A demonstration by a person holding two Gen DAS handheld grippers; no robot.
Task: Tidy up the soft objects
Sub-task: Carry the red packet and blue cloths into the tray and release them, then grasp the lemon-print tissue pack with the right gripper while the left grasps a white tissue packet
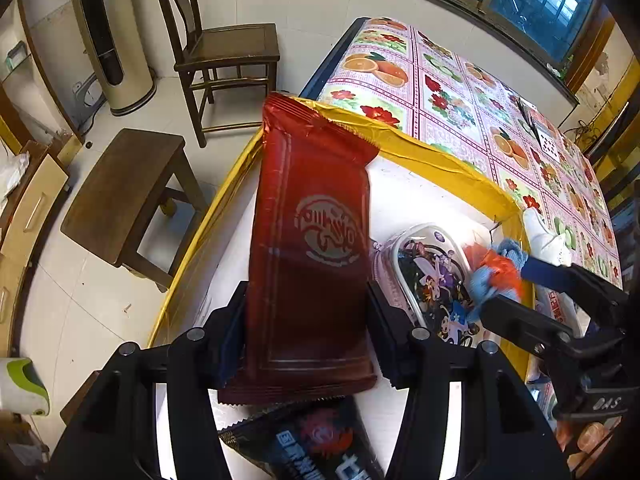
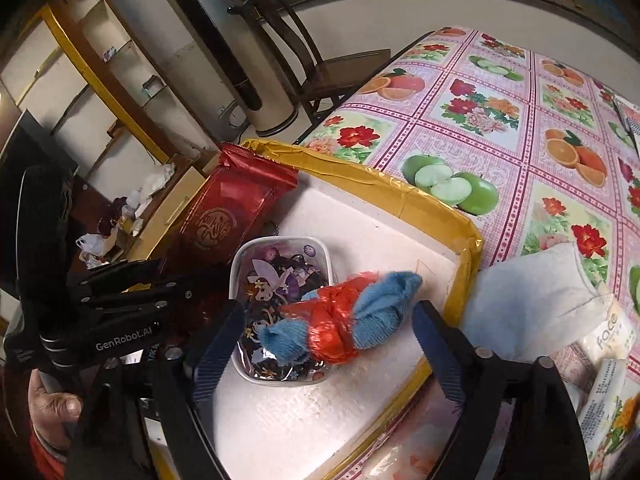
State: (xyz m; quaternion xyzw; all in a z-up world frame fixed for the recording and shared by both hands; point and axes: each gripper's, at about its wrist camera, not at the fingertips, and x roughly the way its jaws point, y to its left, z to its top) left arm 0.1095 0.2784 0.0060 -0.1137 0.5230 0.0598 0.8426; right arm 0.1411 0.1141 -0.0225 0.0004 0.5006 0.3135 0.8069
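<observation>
My left gripper (image 1: 308, 320) is shut on a red foil packet (image 1: 312, 216), held upright over the left part of a white foam box with a yellow taped rim (image 1: 440, 152). The same packet (image 2: 228, 216) and the left gripper (image 2: 156, 288) show at the left of the right wrist view. A blue cloth bundle tied with a red band (image 2: 340, 320) lies between the wide-apart fingers of my right gripper (image 2: 326, 344), which is open. The bundle rests partly on a clear cartoon-print pouch (image 2: 276, 280) inside the box (image 2: 400, 196). In the left wrist view, the bundle (image 1: 496, 272) is at my right gripper's (image 1: 516, 292) tips.
A dark snack packet (image 1: 312, 444) lies under the left gripper. White tissue (image 2: 532, 300) and a tissue pack (image 2: 608, 332) sit right of the box on the fruit-print tablecloth (image 2: 500, 112). A wooden stool (image 1: 120, 196), a chair (image 1: 228, 52) and a tower fan (image 1: 116, 40) stand left of the table.
</observation>
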